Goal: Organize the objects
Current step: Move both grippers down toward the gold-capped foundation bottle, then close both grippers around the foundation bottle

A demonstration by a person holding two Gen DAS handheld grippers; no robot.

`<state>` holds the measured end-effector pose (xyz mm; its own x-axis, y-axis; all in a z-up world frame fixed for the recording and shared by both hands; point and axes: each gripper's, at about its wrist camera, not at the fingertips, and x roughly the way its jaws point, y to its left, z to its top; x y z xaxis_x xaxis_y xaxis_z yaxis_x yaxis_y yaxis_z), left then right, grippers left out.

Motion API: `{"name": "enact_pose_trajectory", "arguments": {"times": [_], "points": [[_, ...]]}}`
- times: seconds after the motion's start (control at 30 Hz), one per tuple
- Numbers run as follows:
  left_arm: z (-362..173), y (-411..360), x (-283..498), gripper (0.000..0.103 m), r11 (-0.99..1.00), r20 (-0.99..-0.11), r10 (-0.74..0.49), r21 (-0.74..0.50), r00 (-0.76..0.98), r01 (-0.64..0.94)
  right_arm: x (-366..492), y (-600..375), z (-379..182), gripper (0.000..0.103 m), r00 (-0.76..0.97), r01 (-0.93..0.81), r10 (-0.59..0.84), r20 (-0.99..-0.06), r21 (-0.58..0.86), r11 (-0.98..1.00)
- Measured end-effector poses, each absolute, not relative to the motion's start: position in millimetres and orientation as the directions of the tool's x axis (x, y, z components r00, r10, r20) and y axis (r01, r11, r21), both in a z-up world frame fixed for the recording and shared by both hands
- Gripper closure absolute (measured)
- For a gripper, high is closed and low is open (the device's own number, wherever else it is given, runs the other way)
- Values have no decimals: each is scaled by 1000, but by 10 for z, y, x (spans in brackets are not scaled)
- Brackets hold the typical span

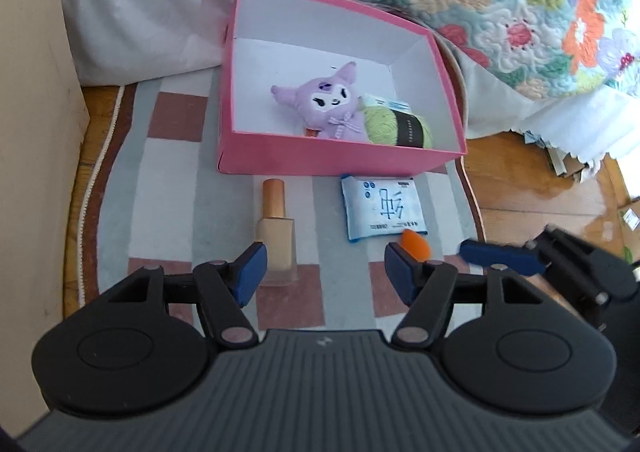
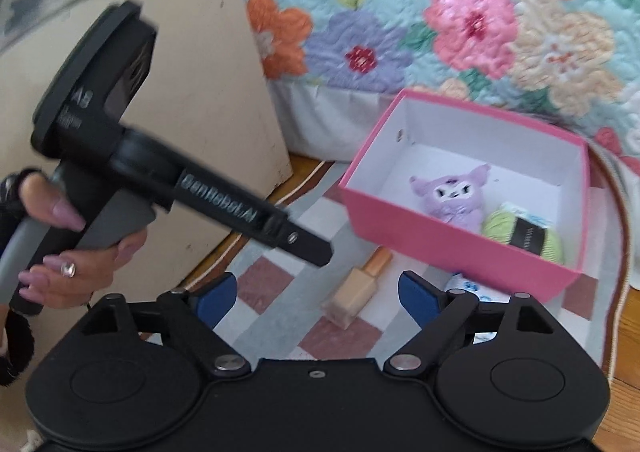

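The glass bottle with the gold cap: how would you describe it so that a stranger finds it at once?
Find the pink cardboard box on the striped rug beside the bed. Just before its front wall, a pale beige glass bottle with a gold cap lies flat on the rug, left of the blue-and-white tissue packet. It is the only hard, see-through thing there; the packet is soft.

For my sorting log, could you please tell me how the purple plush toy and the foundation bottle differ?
The purple plush toy lies inside the pink box, touching the green yarn ball; the foundation bottle lies outside on the rug, before the box. The toy is soft and purple; the bottle is rigid, beige and gold-capped. Neither is held.
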<state>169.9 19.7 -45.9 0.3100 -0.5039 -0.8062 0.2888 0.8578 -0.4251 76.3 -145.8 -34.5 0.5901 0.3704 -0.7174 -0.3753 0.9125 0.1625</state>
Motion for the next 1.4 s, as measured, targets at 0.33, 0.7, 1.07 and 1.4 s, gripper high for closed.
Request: {"name": "enact_pose_trajectory", "arguments": {"times": [0.33, 0.7, 1.07, 1.4], "points": [[-966, 229, 1762, 34, 865, -824, -493, -430, 279, 259, 1076, -1304, -1167, 13, 589, -317, 356, -726, 199, 927], [-1522, 212, 1963, 36, 838, -788, -545, -498, 286, 223, 1334, -1325, -1743, 32, 560, -180, 351, -751, 303, 936], [-1626, 139, 1801, 59, 798, -758, -603, -570, 247, 197, 1085, -1462, -1709, 59, 547, -171, 364, -754, 325, 930], [-1632, -87, 1281, 59, 729, -716, -684, -665, 137, 161, 625, -1584, -1622, 59, 447, -136, 294, -845, 261, 956]]}}
